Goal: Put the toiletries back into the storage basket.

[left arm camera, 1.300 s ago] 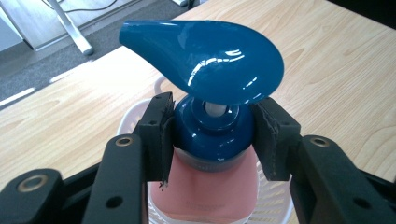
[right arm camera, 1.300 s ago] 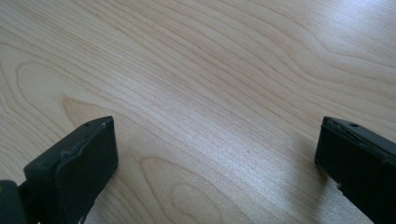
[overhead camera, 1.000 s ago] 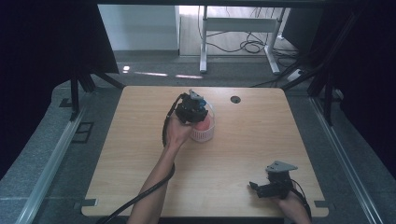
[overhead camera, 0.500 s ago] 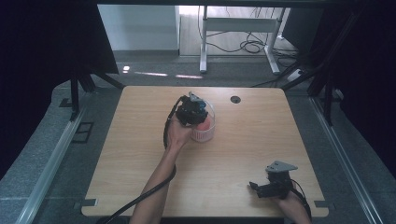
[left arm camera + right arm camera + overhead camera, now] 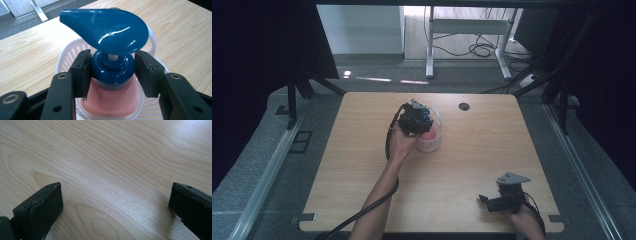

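A pink pump bottle (image 5: 110, 100) with a blue pump head (image 5: 107, 30) stands upright in a small white basket (image 5: 67, 55) on the wooden table. In the high view the basket (image 5: 433, 144) sits at the table's middle, slightly far. My left gripper (image 5: 112, 67) reaches down over it, its jaws on either side of the bottle's blue collar. They have just been opening; the right pad (image 5: 146, 72) stands a little off the collar. My right gripper (image 5: 486, 200) rests open near the front right corner, and the right gripper view (image 5: 116, 202) has bare wood between its jaws.
A round dark cable hole (image 5: 464, 106) lies right of the basket near the far edge. Beyond the table are grey floor, a white desk frame (image 5: 432, 45) and loose cables. Bare wood (image 5: 492, 150) surrounds the basket.
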{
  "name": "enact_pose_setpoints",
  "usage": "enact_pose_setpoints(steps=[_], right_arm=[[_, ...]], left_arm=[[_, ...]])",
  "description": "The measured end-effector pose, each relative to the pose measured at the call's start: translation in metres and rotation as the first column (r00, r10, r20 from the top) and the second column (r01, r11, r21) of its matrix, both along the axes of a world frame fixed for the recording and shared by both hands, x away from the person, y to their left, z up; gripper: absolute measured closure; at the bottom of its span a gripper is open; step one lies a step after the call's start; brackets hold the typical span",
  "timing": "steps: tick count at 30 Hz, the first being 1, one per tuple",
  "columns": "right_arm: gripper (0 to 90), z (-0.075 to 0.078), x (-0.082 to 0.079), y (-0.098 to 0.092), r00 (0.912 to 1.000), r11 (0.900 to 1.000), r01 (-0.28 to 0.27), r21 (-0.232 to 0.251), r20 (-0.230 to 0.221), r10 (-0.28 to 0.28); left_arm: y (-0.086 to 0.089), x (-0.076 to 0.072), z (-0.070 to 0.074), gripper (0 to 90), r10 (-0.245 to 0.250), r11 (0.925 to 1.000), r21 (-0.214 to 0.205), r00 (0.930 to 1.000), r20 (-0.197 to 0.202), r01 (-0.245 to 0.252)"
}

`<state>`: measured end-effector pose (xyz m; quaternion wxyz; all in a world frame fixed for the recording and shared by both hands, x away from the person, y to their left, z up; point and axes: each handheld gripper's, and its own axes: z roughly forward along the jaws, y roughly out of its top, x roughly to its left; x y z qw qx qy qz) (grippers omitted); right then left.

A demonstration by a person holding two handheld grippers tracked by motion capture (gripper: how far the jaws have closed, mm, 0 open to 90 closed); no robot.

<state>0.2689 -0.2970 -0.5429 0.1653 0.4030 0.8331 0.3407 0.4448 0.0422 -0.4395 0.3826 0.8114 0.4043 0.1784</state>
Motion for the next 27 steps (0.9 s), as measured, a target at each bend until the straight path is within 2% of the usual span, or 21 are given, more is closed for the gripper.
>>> enact_pose_setpoints(steps=[9, 15, 27], right_arm=[[0.0, 0.000, 0.000, 0.000, 1.0000, 1.0000, 0.000, 0.000, 0.000, 0.000], [0.0, 0.000, 0.000, 0.000, 1.0000, 1.0000, -0.001, -0.002, 0.001, 0.001], [0.0, 0.000, 0.000, 0.000, 1.0000, 1.0000, 0.000, -0.001, -0.001, 0.000]], left_arm=[[-0.002, -0.004, 0.003, 32.2, 0.001, 1.0000, 0.002, 0.9998, 0.020, -0.001], [0.000, -0.006, 0.007, 22.2, 0.006, 0.9998, -0.018, 0.9998, 0.020, -0.006], [0.010, -0.018, 0.017, 13.8, 0.001, 0.9998, -0.021, 0.9995, 0.032, -0.001]])
